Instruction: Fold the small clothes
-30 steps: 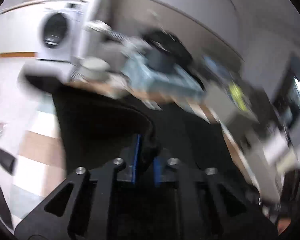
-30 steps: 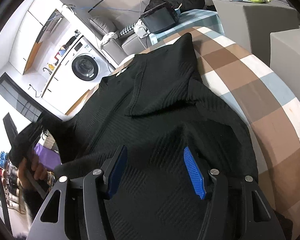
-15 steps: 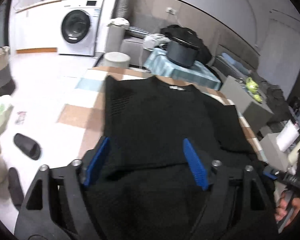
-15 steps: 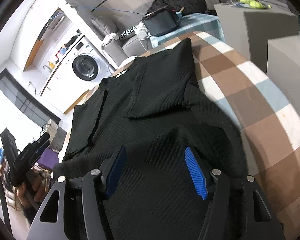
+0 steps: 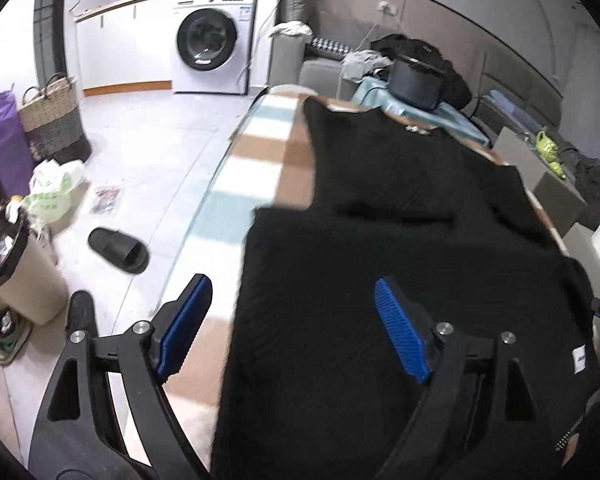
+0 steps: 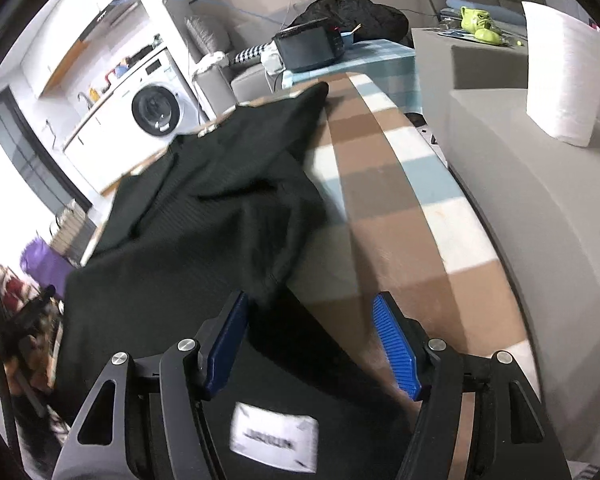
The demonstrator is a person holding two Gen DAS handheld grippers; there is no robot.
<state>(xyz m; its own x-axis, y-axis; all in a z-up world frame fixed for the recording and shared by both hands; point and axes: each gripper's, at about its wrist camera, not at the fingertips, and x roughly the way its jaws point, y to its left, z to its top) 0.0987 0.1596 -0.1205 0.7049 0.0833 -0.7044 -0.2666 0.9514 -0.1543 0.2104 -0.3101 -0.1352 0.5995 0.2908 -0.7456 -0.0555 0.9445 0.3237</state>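
Black top spread on the checked surface.
Left hand-held gripper gapes over its near-left edge; right hand-held gripper gapes at its near-right corner, gripping nothing.

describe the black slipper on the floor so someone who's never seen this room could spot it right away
Start at the white washing machine against the far wall and come forward across the pale tiled floor. The black slide sandal lies beside the checked table, the only flat, open-toed thing among bags and bins.
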